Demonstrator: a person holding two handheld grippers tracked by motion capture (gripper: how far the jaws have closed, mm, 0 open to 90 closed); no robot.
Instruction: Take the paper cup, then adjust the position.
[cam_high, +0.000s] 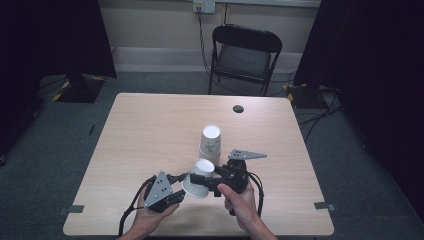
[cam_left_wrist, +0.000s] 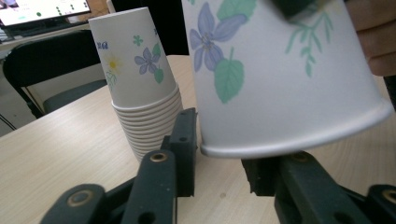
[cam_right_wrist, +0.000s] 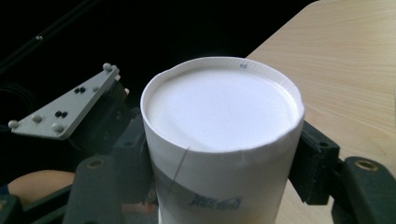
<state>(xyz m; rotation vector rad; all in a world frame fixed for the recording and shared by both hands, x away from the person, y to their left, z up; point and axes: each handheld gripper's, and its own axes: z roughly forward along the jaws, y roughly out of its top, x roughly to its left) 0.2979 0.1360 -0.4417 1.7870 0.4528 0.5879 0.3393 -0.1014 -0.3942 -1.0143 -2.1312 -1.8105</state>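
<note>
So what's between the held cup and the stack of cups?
Only bare table between the held cup and the stack of cups, seen in the left gripper view.

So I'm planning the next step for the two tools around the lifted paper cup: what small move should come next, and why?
Probably close the left tool on the rim of the paper cup. The right tool already clamps the upside-down cup near its base, its rim sits between the left tool's open jaws, and the cup stack stands apart.

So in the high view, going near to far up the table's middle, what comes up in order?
The paper cup held in the right gripper → the stack of cups → the dark round hole → the black chair beyond the table.
</note>
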